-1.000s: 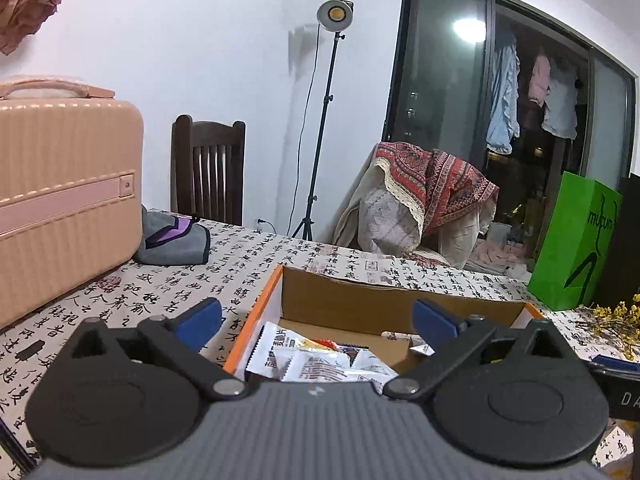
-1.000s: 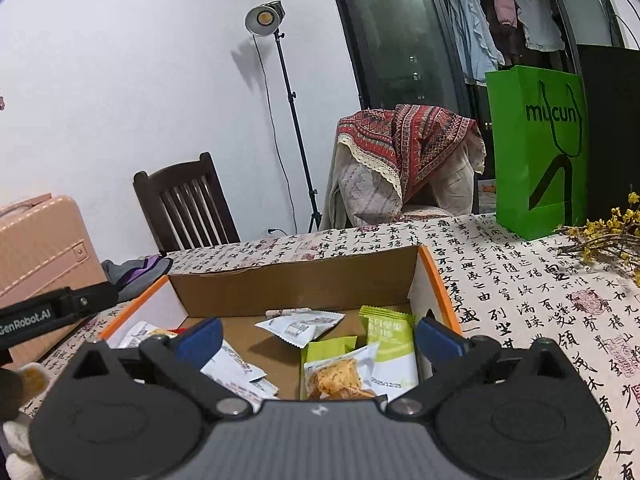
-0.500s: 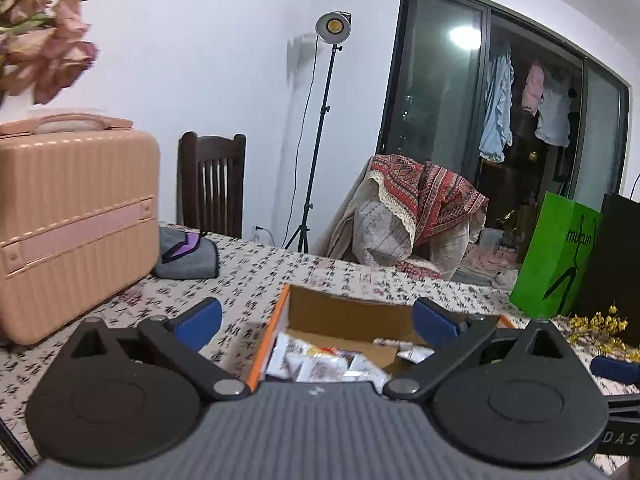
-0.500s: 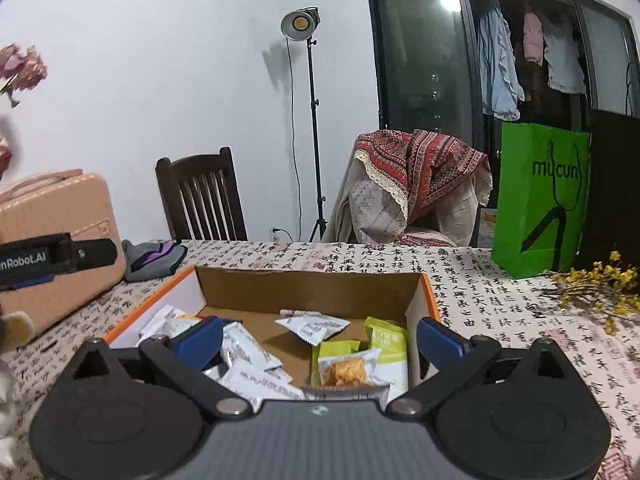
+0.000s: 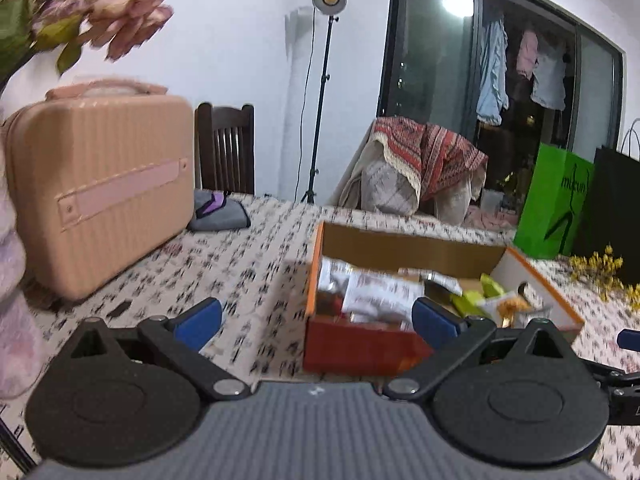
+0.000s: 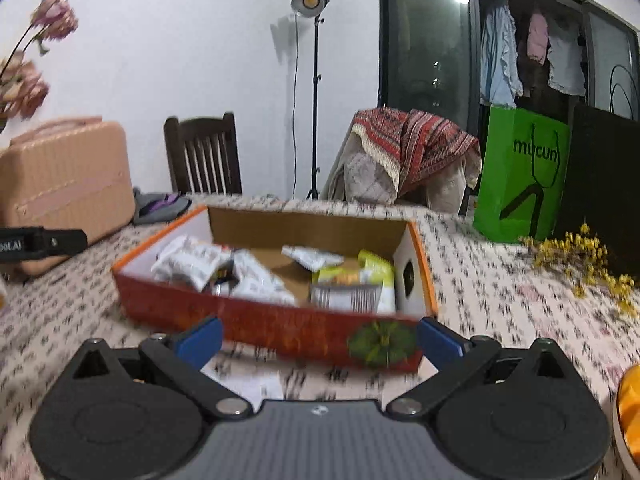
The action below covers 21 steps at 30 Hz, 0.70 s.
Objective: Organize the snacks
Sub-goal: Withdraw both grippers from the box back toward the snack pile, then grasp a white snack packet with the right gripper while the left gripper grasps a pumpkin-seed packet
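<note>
An open cardboard box with orange edges and a red front wall (image 6: 248, 320) (image 5: 360, 344) stands on the patterned tablecloth. Inside lie several snack packets: white ones (image 6: 192, 266) (image 5: 376, 292) on the left, green ones (image 6: 374, 270) (image 5: 490, 286) on the right. My right gripper (image 6: 319, 340) is open, in front of the box's near wall, holding nothing. My left gripper (image 5: 316, 320) is open too, at the box's left front corner, with its right fingertip (image 5: 434, 322) overlapping the near wall. The views are motion-blurred.
A pink suitcase (image 5: 100, 188) stands at the table's left, a grey pouch (image 5: 218, 214) beside it. A green paper bag (image 6: 520, 178) and a black bag (image 6: 604, 188) stand at the right, with yellow flowers (image 6: 580, 260) in front. An orange object (image 6: 628, 408) shows at lower right.
Both grippers have pulled back and risen away from the box, so its whole red front wall now shows. Both stay open and empty.
</note>
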### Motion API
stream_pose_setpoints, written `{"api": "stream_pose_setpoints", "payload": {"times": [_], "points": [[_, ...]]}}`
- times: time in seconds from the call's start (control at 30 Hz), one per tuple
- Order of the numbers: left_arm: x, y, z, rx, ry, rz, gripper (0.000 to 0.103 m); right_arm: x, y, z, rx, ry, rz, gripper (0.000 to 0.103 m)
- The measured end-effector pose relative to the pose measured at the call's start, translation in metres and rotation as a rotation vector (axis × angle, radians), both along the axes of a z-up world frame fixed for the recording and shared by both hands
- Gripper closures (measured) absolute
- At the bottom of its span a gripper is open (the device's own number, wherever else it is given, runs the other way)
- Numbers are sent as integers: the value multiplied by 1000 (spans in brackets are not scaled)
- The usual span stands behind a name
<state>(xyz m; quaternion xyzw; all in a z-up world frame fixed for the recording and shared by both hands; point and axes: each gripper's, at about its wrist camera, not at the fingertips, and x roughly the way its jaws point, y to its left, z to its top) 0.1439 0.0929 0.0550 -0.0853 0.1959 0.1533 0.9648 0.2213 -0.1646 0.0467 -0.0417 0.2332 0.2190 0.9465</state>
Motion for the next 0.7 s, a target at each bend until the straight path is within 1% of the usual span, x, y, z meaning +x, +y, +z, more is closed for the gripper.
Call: {"api": "stream_pose_setpoints", "payload": {"times": [0.13, 0.2, 0.27, 0.4, 0.5, 0.7], "points": [[-15, 1, -15, -2, 30, -12, 0, -11, -6, -17, -20, 79, 0, 0], [-21, 0, -21, 2, 38, -19, 0, -17, -10, -24, -29, 103, -2, 0], [-26, 0, -25, 0, 47, -22, 0, -19, -12, -29, -37, 112, -11, 0], [-35, 1, -31, -10, 59, -28, 0, -25, -16, -32, -23, 127, -10, 0], [-37, 3, -35, -12, 69, -28, 0, -27, -11, -33, -35, 126, -8, 0], [-38, 6, -42, -27, 94, -27, 0, -21, 6, -40, -58, 155, 34, 0]]}}
